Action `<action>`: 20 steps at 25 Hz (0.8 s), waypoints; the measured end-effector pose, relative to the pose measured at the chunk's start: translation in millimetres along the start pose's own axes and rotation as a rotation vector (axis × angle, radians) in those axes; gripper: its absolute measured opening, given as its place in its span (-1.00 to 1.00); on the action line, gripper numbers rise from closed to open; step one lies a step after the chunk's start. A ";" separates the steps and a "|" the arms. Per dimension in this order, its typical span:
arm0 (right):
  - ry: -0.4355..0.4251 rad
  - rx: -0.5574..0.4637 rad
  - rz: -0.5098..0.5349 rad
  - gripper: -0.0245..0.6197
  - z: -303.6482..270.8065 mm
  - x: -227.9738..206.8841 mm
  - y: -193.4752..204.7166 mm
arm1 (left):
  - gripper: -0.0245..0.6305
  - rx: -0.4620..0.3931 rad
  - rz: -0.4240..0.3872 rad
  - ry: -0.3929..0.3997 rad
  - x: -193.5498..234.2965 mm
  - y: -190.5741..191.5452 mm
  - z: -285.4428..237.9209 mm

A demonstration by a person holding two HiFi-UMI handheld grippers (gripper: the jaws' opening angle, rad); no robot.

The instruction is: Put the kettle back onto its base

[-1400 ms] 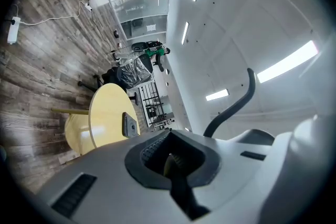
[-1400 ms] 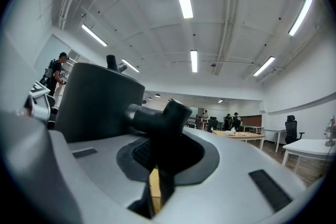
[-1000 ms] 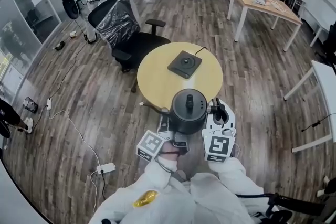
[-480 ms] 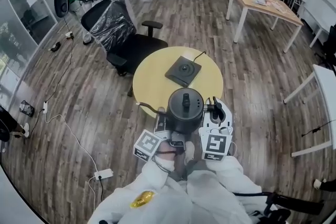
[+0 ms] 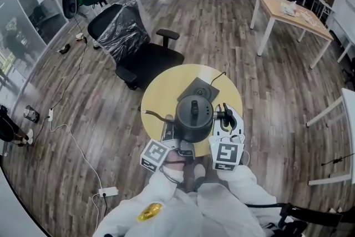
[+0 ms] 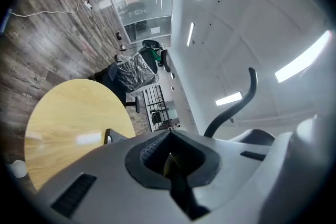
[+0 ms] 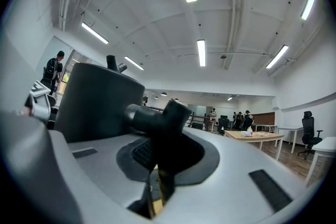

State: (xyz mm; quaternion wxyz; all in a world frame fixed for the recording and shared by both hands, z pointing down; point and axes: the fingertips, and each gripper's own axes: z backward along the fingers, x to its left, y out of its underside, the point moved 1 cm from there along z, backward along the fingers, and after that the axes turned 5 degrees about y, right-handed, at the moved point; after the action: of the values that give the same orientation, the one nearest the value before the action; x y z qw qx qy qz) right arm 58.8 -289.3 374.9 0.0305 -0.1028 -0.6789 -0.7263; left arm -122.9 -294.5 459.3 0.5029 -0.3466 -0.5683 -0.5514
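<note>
A black gooseneck kettle (image 5: pixel 193 117) hangs above the near part of the round yellow table (image 5: pixel 161 97). My right gripper (image 5: pixel 226 119) is shut on its handle (image 7: pixel 157 118), with the kettle body (image 7: pixel 94 102) just to the left in the right gripper view. The dark square base (image 5: pixel 198 89) lies on the table just beyond the kettle, partly hidden by it. My left gripper (image 5: pixel 170 135) sits beside the kettle's left side, jaws shut with nothing seen between them. The thin curved spout (image 6: pixel 236 102) rises past it.
A black office chair (image 5: pixel 141 55) covered in plastic stands beyond the table at the left. The base's cord (image 5: pixel 221 76) trails off the table's far edge. A wooden desk (image 5: pixel 291 14) stands far right. Cables and a power strip (image 5: pixel 108 192) lie on the floor at left.
The kettle, held in my right gripper, has moved forward over the table toward the base and now overlaps its near edge. The left gripper stayed alongside it.
</note>
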 end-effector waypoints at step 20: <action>0.055 0.003 -0.034 -0.75 -162.7 -52.4 33.4 | -0.93 0.055 -0.008 -0.006 26.3 8.8 -177.9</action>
State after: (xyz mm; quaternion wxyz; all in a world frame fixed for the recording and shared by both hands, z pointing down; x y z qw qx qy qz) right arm 98.6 -458.3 388.4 0.0368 -0.0710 -0.6808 -0.7281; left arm -87.5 -470.9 466.6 0.5082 -0.3319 -0.5863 -0.5366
